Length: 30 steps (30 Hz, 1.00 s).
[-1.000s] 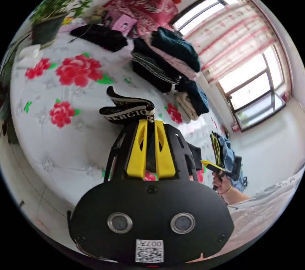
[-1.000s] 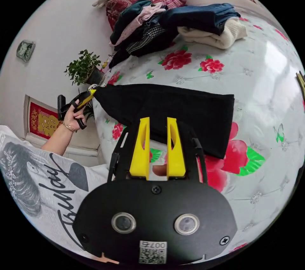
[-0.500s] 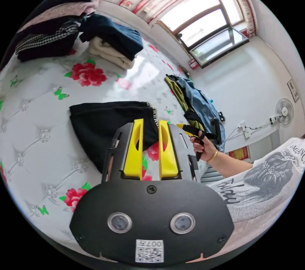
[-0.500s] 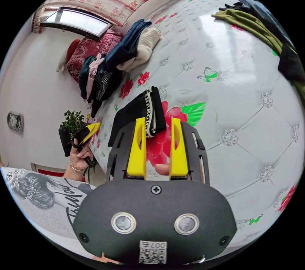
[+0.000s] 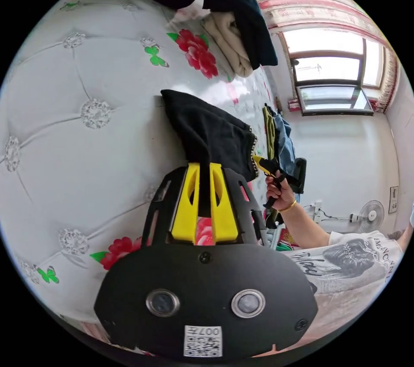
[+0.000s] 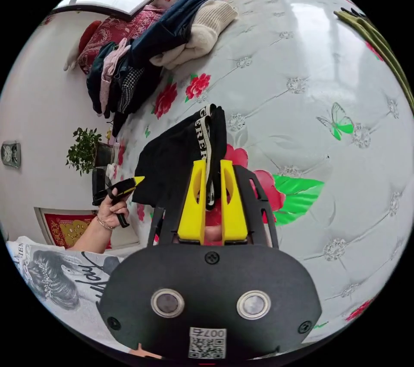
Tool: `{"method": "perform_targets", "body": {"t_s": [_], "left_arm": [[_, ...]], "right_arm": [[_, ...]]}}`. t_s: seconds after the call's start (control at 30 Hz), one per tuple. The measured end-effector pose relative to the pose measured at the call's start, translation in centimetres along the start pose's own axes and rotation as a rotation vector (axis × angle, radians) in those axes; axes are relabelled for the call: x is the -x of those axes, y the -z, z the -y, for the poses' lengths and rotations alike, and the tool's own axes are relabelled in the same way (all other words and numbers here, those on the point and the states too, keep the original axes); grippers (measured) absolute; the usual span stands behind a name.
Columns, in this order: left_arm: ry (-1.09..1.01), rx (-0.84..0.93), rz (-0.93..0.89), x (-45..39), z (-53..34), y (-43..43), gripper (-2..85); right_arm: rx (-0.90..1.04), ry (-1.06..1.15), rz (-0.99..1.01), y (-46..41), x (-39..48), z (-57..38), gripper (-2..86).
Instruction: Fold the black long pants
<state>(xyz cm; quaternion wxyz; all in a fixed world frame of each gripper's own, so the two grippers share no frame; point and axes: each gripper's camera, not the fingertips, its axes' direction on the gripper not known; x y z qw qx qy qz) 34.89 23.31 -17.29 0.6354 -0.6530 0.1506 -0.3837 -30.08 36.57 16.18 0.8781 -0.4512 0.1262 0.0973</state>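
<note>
Tufted floral bedcover [image 6: 302,82] under pants [image 6: 177,155], window [image 5: 332,78] behind

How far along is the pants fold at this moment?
Well along: the black pants lie as a short folded bundle on the flowered bed. In hand: right tongs pinch the lettered waistband, left tongs pinch the other edge. Left: release and tidy.

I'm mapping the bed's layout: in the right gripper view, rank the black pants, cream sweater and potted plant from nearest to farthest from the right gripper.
1. Black pants: between the right gripper's jaws, at the waistband.
2. Potted plant: off to the left, by the wall past the bed's edge.
3. Cream sweater: in the clothes pile across the bed, upper centre.
Plant and sweater are close to call.
</note>
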Motion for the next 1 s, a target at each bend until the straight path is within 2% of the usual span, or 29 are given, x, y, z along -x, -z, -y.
{"method": "perform_targets", "body": {"t_s": [0.13,0.27,0.4,0.47,0.5,0.6,0.73,0.83,0.9,0.97,1.0], "left_arm": [[-0.133,-0.109,-0.074,-5.5,0.8,2.1,0.0],[-0.365,-0.290,-0.101,-14.0,3.2,5.1,-0.3],[-0.497,-0.491,-0.106,-19.2,7.7,7.4,0.5],[-0.487,-0.554,-0.065,-20.2,11.4,7.4,1.7],[-0.417,-0.550,-0.013,-19.9,14.3,6.9,2.6],[-0.294,-0.436,0.143,-17.0,18.5,4.1,4.2],[-0.275,-0.232,0.231,-10.2,12.7,-2.7,2.4],[-0.259,0.011,0.383,-6.2,4.4,-8.7,-0.2],[-0.277,0.102,0.427,-5.3,-1.1,-10.6,-0.6],[-0.325,0.146,0.485,-5.6,-6.3,-11.8,-0.7],[-0.363,0.176,0.536,-6.2,-9.3,-12.6,-0.6]], "right_arm": [[-0.053,0.130,0.094,3.4,3.1,3.4,0.9],[-0.178,0.411,0.050,9.1,11.0,10.1,0.4],[-0.345,0.635,-0.007,13.5,19.9,18.0,0.6],[-0.411,0.656,-0.092,13.9,23.0,21.7,1.0],[-0.454,0.590,-0.180,13.6,24.2,24.3,1.5],[-0.465,0.456,-0.293,11.1,24.6,28.0,2.5],[-0.363,0.378,-0.198,4.7,19.9,24.1,3.3],[-0.140,0.274,-0.264,-3.2,12.8,15.6,4.2],[0.014,0.154,-0.367,-6.8,6.9,6.3,4.9],[0.036,0.079,-0.439,-6.0,3.8,-0.5,5.5],[-0.031,0.065,-0.502,-3.6,2.8,-4.1,6.0]]}}
